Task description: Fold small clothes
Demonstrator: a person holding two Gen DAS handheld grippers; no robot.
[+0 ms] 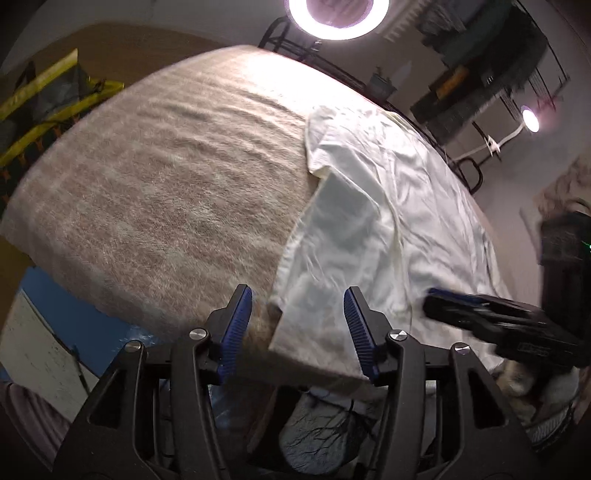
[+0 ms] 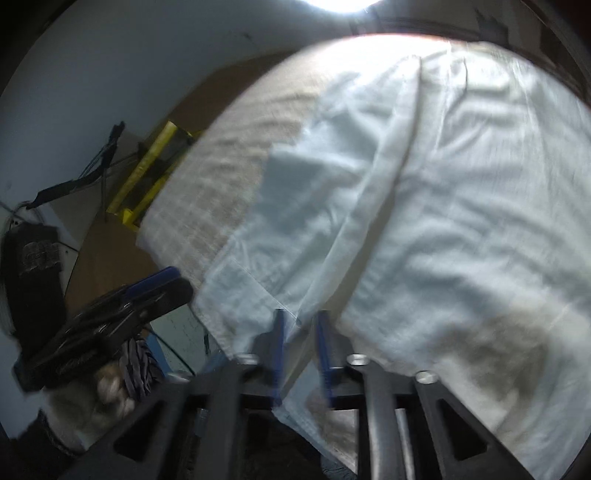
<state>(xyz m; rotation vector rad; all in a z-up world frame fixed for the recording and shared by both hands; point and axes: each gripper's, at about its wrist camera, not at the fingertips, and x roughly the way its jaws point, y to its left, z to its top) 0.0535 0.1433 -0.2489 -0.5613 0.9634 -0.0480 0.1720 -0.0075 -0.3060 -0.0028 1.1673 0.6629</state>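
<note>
Beige blanket (image 1: 147, 177) covers table; ring lamp (image 1: 338, 14) overhead.

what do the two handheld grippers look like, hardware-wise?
Both match: the left gripper and right gripper have black cut-out linkage arms with silver round pivot pins and ribbed blue pads on the fingers. Faint raised lettering on the right gripper's body is unreadable. No cables visible.

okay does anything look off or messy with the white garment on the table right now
Slightly. The white garment lies wrinkled on the tan table cover, and its near hem hangs askew over the table's front edge. No tear or stain can be made out, though the right wrist view is blurred.
</note>
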